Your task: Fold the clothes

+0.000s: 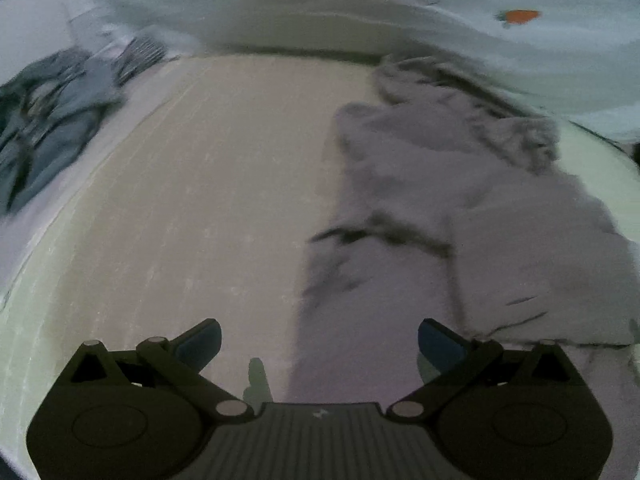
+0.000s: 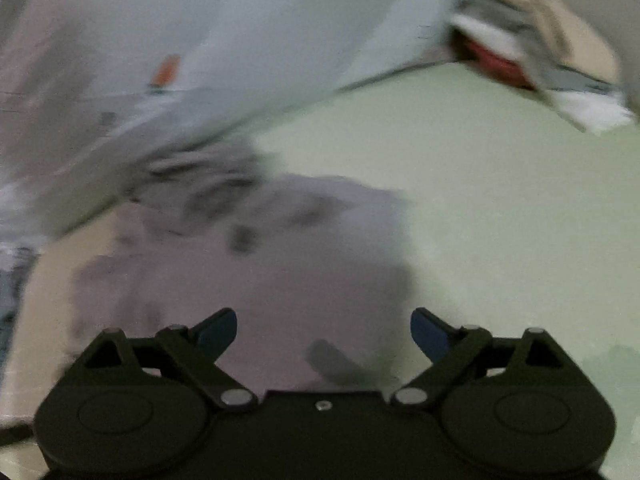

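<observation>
The grey garment (image 1: 460,216) is soft, wrinkled cloth, lying in a long, loosely folded shape on the pale, smooth table (image 1: 208,200), at its right part. A blue-grey crumpled pile (image 1: 44,120) lies far left. The left gripper (image 1: 319,344) points down over the table edge of the garment, jaws wide apart, nothing between. The right gripper (image 2: 324,332) hangs above the same garment (image 2: 260,260), jaws also apart and empty. A stack of folded cloths (image 2: 536,44) sits in the far corner.

Left gripper (image 1: 319,344) and right gripper (image 2: 324,334) both angle downward, jaws spread wide, seemingly empty
</observation>
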A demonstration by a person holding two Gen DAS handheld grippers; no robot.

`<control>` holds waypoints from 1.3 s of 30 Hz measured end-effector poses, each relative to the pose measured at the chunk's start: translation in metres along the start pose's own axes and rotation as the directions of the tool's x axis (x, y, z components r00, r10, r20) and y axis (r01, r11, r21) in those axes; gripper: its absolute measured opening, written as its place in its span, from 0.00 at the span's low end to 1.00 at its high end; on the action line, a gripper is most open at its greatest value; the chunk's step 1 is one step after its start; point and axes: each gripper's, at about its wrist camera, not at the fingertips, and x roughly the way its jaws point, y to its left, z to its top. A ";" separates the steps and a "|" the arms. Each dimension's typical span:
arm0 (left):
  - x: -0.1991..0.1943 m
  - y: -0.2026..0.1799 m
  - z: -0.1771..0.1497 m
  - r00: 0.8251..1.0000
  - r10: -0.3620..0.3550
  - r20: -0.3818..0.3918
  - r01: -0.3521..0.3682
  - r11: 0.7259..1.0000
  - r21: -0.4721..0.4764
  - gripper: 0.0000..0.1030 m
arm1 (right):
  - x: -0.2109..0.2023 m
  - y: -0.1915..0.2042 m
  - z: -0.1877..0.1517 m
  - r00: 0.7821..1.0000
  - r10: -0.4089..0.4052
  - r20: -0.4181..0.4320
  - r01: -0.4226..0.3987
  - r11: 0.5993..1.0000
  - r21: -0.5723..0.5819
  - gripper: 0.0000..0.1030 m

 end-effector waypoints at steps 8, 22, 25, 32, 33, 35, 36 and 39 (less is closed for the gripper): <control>0.020 -0.066 0.026 0.986 -0.165 -0.001 0.163 0.973 0.161 0.79 | 0.002 -0.069 -0.001 0.990 -0.139 -0.032 0.143 0.979 0.146 0.95; 0.019 -0.080 0.043 0.960 -0.280 0.004 0.274 0.943 0.188 0.14 | 0.040 -0.077 0.033 0.985 -0.166 -0.042 0.170 0.972 0.160 0.98; 0.000 -0.073 0.055 0.951 -0.297 0.083 0.282 0.948 0.150 0.14 | 0.045 -0.077 0.028 0.984 -0.168 -0.065 0.176 0.972 0.154 0.98; -0.052 -0.052 0.101 0.888 -0.374 0.266 0.369 0.927 0.072 0.14 | 0.047 -0.069 0.028 0.984 -0.163 -0.066 0.170 0.979 0.112 0.98; -0.061 -0.051 0.106 0.876 -0.382 0.293 0.377 0.923 0.077 0.14 | 0.048 -0.068 0.027 0.984 -0.164 -0.070 0.171 0.980 0.106 0.98; -0.076 -0.044 0.115 0.857 -0.381 0.347 0.383 0.921 0.068 0.14 | 0.049 -0.065 0.026 0.983 -0.165 -0.077 0.172 0.981 0.095 0.98; -0.081 -0.038 0.118 0.851 -0.375 0.367 0.384 0.922 0.051 0.14 | 0.049 -0.064 0.026 0.983 -0.165 -0.080 0.172 0.981 0.089 0.98; -0.092 -0.013 0.124 0.852 -0.309 0.423 0.345 0.939 -0.009 0.14 | 0.049 -0.060 0.025 0.983 -0.168 -0.080 0.174 0.982 0.069 0.98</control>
